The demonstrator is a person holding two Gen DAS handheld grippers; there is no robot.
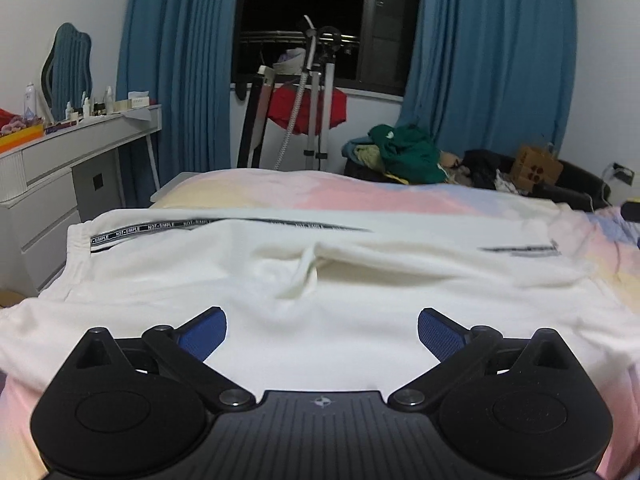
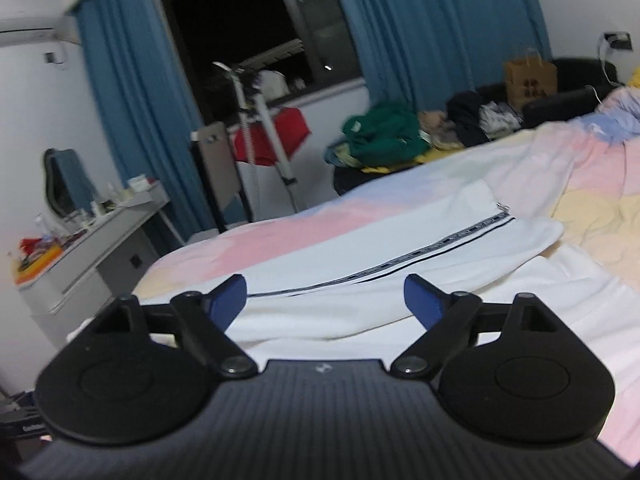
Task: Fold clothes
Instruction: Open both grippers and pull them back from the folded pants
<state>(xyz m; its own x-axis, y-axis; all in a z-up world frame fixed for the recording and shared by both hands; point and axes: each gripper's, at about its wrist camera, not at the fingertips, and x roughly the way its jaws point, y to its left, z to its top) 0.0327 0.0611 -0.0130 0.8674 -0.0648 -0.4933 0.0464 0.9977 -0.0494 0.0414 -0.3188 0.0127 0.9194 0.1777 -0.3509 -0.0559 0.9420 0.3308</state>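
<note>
White trousers (image 1: pixel 320 280) with a black lettered side stripe (image 1: pixel 160 227) lie spread across the pastel bedspread (image 1: pixel 340 192). A drawstring (image 1: pixel 300 276) shows near the middle. My left gripper (image 1: pixel 322 330) is open and empty, just above the near edge of the cloth. In the right wrist view the trousers (image 2: pixel 400 248) lie with one leg folded over, the stripe (image 2: pixel 400 262) running diagonally. My right gripper (image 2: pixel 325 300) is open and empty, hovering over the white fabric.
A white dresser (image 1: pixel 60 168) with bottles and a mirror stands left of the bed. A garment steamer stand (image 1: pixel 316 92) and a red cloth (image 1: pixel 308 108) are by the window. A pile of clothes (image 1: pixel 404 152) and a paper bag (image 1: pixel 536 168) lie beyond the bed.
</note>
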